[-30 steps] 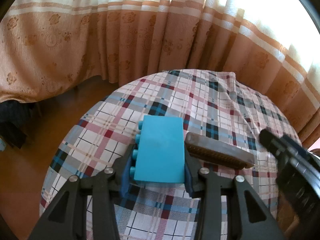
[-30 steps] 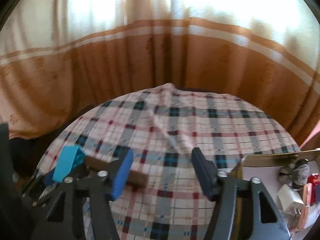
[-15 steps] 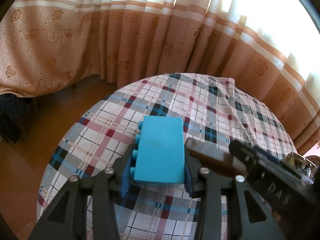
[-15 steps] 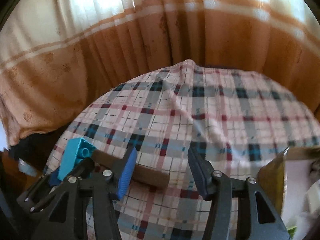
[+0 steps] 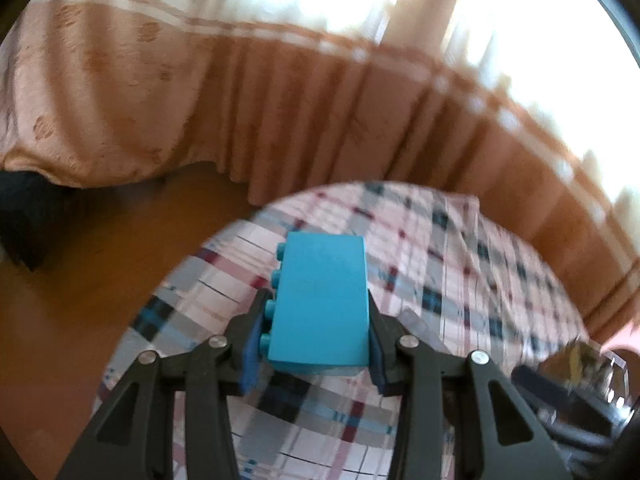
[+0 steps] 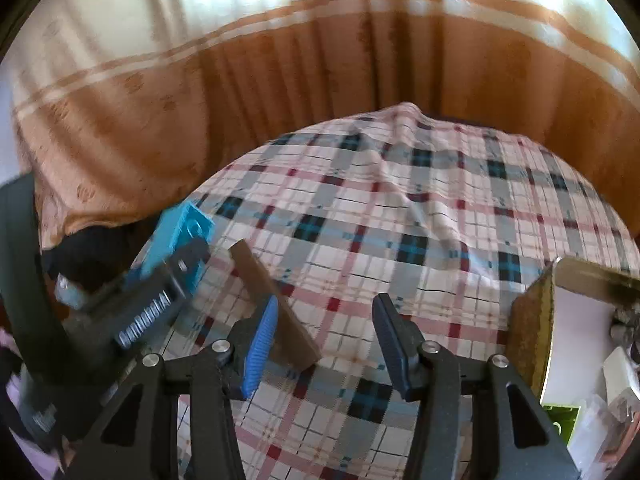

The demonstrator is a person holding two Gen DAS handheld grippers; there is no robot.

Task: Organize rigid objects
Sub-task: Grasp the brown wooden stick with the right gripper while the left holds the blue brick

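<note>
1. Grip first: the left gripper (image 5: 318,344) is clamped on a turquoise plastic building block with round studs down one side (image 5: 320,304), blue pads squeezing both flanks. The block sits lifted above the cloth, not resting on it, from what the left wrist view shows.

2. Right gripper (image 6: 322,340) has its jaws apart and they've just been closing a bit. Nothing is squeezed between them. A flat brown rectangular bar (image 6: 272,300) lies on the cloth right at the blue left pad (image 6: 260,344), mostly outside the gap, and it's hard to tell if the pad actually touches it.

3. From the right wrist view, the same turquoise block shows up off to the left, up in the other gripper's black jaws, just beside the far end of the brown bar.

4. Over on the right edge there's an open cardboard box with a white inside (image 6: 536,320), with a few small bits in it, too cropped to name.

5. Everything sits on a round table under a red, blue and grey plaid tablecloth (image 6: 440,208), a bit rumpled in the middle.

6. Farther back hang orange and cream patterned curtains (image 6: 280,80), with bright daylight coming through the top. The left wrist view is pretty blurred.
</note>
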